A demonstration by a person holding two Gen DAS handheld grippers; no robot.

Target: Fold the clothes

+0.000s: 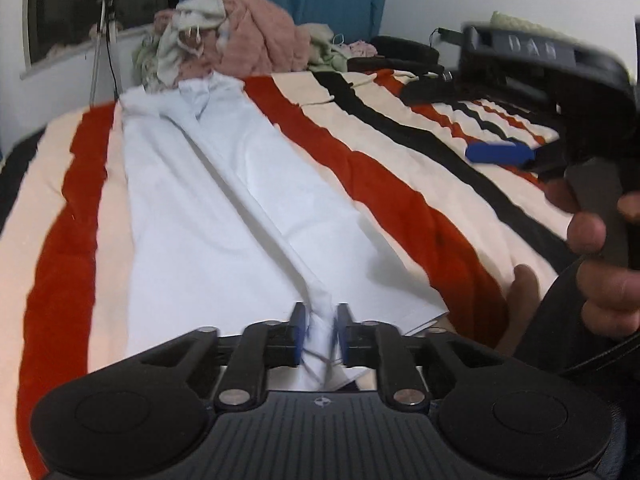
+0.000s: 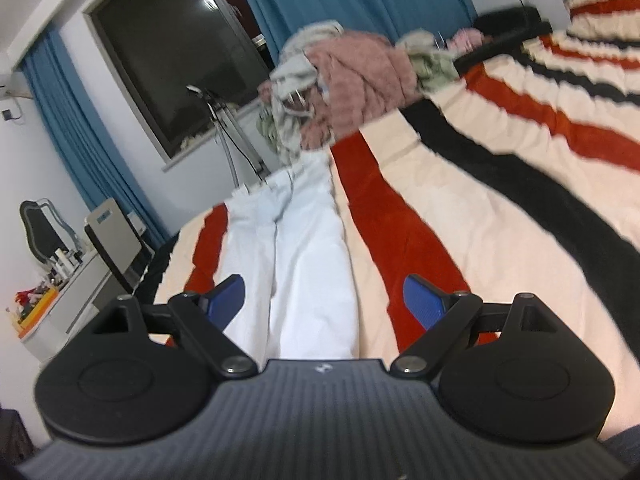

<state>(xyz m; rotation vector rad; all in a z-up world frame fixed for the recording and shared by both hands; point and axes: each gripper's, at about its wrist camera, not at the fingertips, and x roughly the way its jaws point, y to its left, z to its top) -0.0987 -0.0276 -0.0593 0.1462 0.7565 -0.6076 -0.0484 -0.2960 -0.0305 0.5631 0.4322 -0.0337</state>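
Left tool pinches trouser hem, right tool gapes

Left tool has a bunched hem of one pair of white trousers between its blue pads at the bed's near edge. Right tool hovers wide open, empty. One clothes heap crowds the striped blanket's far end; right side lies bare.

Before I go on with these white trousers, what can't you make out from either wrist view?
- White trousers, left wrist view: the hem end is hidden under the left hand-held gripper.
- Whether its pads pinch the bunched cloth: blurred.
- Clothes pile, right wrist view: blurred, items indistinct.
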